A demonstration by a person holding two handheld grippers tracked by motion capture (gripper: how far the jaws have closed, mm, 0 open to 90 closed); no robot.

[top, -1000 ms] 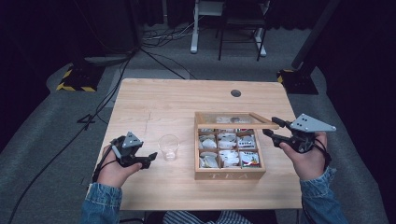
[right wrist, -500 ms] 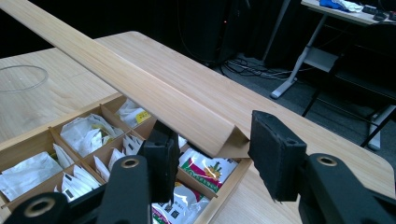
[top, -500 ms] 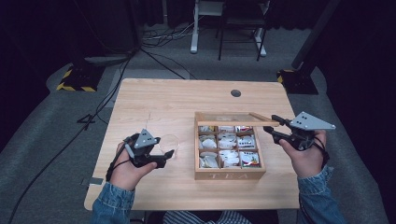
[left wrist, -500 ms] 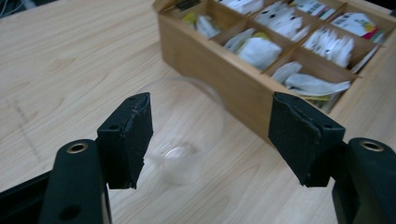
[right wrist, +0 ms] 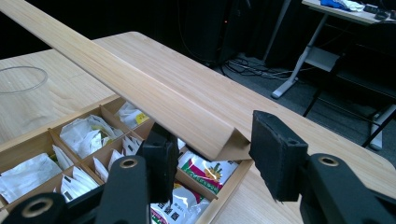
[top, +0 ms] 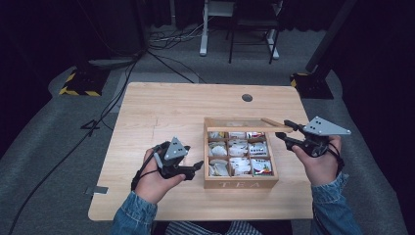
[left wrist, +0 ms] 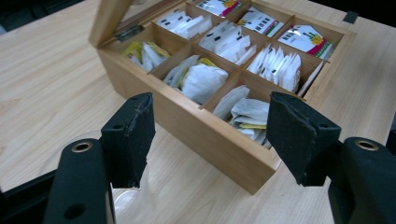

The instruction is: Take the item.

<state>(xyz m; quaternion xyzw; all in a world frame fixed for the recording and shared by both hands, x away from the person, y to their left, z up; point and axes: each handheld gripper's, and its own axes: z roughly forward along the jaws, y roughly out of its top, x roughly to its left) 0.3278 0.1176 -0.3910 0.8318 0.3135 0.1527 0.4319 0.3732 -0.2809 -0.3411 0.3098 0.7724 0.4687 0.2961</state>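
A wooden tea box (top: 240, 184) stands on the table, its compartments full of tea bags (top: 238, 149). Its lid (top: 244, 126) is raised, and my right gripper (top: 284, 131) is shut on the lid's right corner. In the right gripper view the lid (right wrist: 140, 88) runs between the jaws of this gripper (right wrist: 217, 154), above the tea bags (right wrist: 86, 133). My left gripper (top: 195, 169) hovers open just left of the box's front corner. Its jaws have just been closing with nothing between them. In the left gripper view this gripper (left wrist: 212, 135) faces the box wall (left wrist: 201, 126) and the tea bags (left wrist: 201, 79).
A clear glass (left wrist: 123, 200) stands right under my left gripper, and its rim (right wrist: 21, 77) shows in the right gripper view. The light wooden table (top: 171, 107) has a round cable hole (top: 247, 97) at the back. Desk legs and cables lie on the floor beyond.
My left hand has moved right and a little up, from beside the glass to over it, close to the box. The right gripper has kept still on the lid.
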